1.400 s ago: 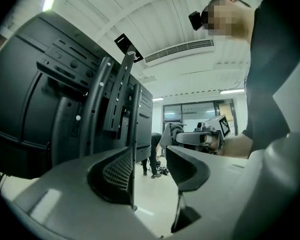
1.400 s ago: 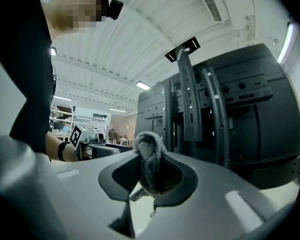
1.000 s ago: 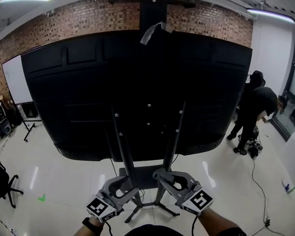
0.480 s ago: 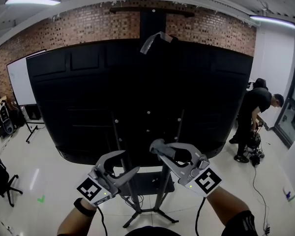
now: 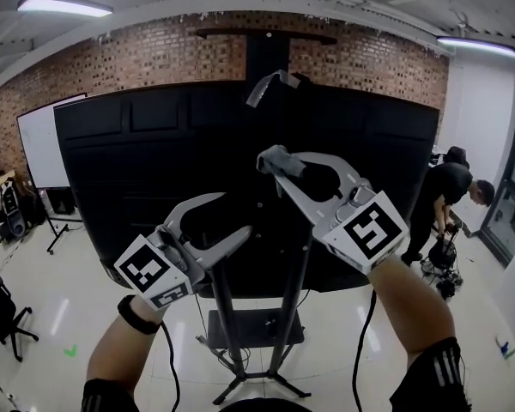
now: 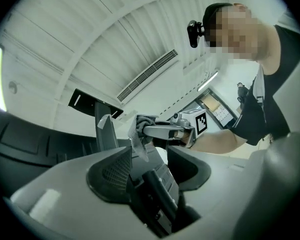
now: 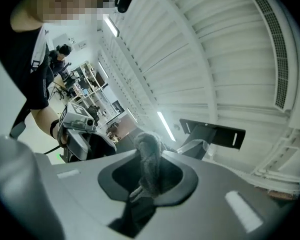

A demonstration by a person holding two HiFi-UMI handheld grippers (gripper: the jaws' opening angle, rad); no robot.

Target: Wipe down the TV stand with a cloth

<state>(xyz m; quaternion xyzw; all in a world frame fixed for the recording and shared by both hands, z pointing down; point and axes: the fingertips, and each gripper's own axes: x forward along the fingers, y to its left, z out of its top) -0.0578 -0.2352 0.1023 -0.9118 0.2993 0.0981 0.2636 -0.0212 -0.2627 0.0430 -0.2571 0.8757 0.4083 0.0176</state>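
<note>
We hold both grippers raised in front of the black back of a big TV (image 5: 154, 170), which sits on a stand (image 5: 256, 326) with two slanted posts, a small dark shelf and splayed feet on a glossy pale floor (image 5: 51, 307). Our right gripper (image 5: 281, 165) is the higher one, and its jaws are clamped on a small grey cloth (image 5: 273, 156), bunched into a wad at the tips. In the right gripper view the cloth fills the gap between the jaws and points up toward a white ribbed ceiling. In the head view the cloth lies over the upper middle of the TV's back, well above the shelf and feet; we cannot tell whether it touches the panel. Our left gripper (image 5: 234, 215) is lower and to the left, with its jaws apart and nothing between them. A loose strip of tape (image 5: 262, 84) hangs at the TV's top edge. Behind is a brick wall (image 5: 137, 45), with a whiteboard (image 5: 41, 148) to the left, and a person in dark clothes (image 5: 451, 197) bends over at the right.
</note>
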